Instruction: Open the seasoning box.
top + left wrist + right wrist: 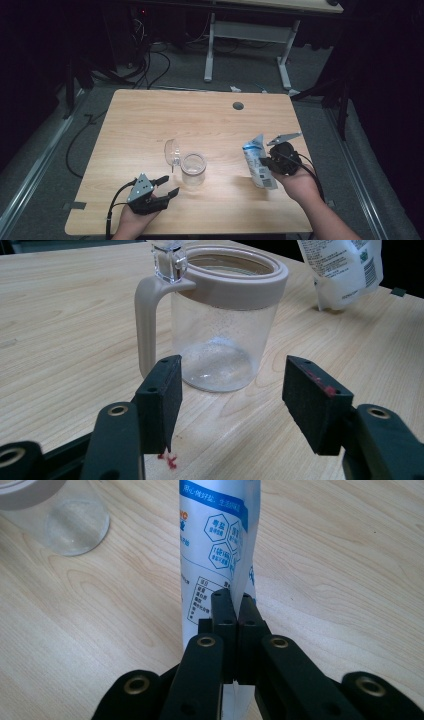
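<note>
A clear jar [193, 168] [222, 325] with a beige rim and handle stands at the table's middle, its clear lid [172, 151] flipped open to the left. My left gripper [163, 186] [232, 400] rests near the front edge, open, pointing at the jar with nothing between its pads. A white and blue pouch [258, 161] [217, 545] [342, 267] stands tilted to the right of the jar. My right gripper [266, 163] [234, 602] is shut on the pouch, pinching its lower edge.
The wooden table [200, 125] has a round cable hole [238, 106] near its far edge. Cables lie on the floor beyond, by a white desk frame [247, 37]. A bit of red debris [168, 460] lies under my left gripper.
</note>
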`<action>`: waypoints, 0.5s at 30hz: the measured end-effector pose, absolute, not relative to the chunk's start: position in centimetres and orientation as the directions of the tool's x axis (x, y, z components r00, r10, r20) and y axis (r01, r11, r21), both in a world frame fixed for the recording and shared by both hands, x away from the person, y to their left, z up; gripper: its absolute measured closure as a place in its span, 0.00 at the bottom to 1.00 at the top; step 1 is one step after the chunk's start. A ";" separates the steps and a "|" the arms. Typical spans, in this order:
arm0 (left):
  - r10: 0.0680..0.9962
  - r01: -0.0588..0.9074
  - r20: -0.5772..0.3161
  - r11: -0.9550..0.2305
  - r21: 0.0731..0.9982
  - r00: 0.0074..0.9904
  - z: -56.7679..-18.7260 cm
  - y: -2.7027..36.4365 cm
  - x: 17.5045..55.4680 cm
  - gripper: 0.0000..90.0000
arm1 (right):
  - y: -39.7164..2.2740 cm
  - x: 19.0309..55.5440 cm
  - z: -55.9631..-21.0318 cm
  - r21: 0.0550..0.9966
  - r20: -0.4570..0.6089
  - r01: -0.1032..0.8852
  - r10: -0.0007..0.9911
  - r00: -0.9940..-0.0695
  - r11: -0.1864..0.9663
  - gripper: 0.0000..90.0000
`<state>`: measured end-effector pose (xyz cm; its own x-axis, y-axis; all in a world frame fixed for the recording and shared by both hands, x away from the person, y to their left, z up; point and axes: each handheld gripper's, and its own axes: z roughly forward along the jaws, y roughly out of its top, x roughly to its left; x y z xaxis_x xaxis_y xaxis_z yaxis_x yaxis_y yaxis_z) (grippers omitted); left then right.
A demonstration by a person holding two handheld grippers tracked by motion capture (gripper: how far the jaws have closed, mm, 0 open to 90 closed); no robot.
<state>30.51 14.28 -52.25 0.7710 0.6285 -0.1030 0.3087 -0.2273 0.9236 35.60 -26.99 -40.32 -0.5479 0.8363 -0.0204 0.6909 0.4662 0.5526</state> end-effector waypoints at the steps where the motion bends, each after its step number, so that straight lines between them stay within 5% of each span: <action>1: 0.631 0.306 -0.098 -0.230 0.924 0.769 -52.2 14.2 30.5 0.46 | -27.0 35.7 -40.3 0.546 -0.029 0.687 0.831 -0.556 0.479 1.00; 15: 0.630 0.290 -0.076 -0.243 0.926 0.773 -52.2 13.9 30.4 0.46 | -25.7 36.1 -39.7 0.462 -0.060 0.698 0.804 -0.591 0.547 1.00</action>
